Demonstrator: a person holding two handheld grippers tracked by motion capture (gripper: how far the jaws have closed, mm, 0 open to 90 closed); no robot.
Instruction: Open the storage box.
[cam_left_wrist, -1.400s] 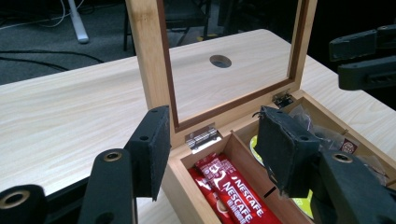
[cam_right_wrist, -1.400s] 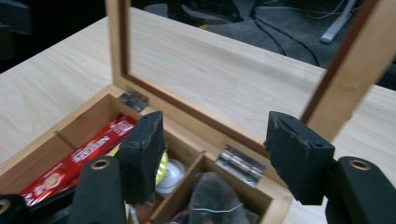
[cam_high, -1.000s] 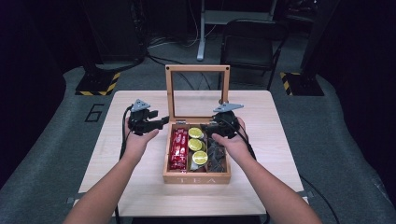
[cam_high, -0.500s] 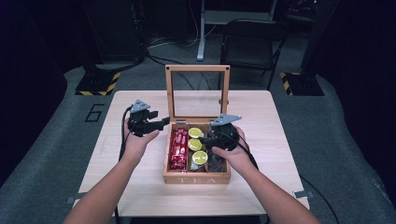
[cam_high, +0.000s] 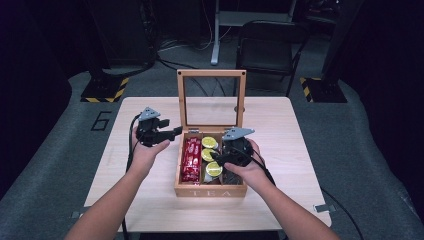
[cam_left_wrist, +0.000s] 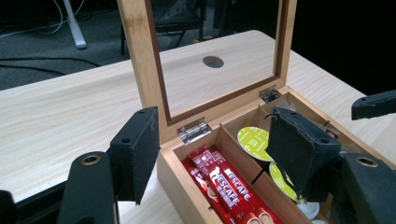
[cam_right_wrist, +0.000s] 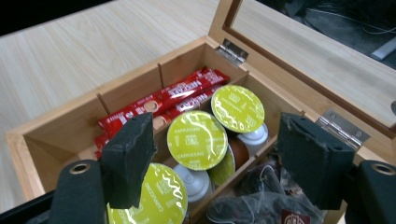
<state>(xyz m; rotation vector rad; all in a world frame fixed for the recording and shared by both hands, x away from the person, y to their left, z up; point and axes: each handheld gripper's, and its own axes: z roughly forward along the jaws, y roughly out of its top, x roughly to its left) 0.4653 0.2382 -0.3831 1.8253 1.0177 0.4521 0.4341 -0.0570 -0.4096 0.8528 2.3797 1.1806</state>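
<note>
Right gripper view looks straight down between the two black jaws of the right gripper (cam_right_wrist: 212, 154), which stand wide apart with nothing pressed between them; they have just been opening. Directly under them, in the middle compartment of the wooden tea box (cam_right_wrist: 28, 140), sit the coffee capsules (cam_right_wrist: 197, 139) with yellow-green foil lids, crowded against each other and partly tilted. These look light and rigid in the cup, but the foil top is thin and would dent or puncture, and the smooth sides may slip; a hold across the rim or the cup's flanks seems safest. Beyond them, in the far compartment, lie the red instant-coffee sticks (cam_right_wrist: 168, 100), soft and flat. Dark tea bags (cam_right_wrist: 261, 200) fill the near compartment.

In the high view the left gripper (cam_high: 172, 132) hovers just beside the box's left wall, jaws apart and empty, having likewise been opening. Farther off, the glass-paned lid (cam_high: 212, 100) stands upright on the table (cam_high: 290, 130).
</note>
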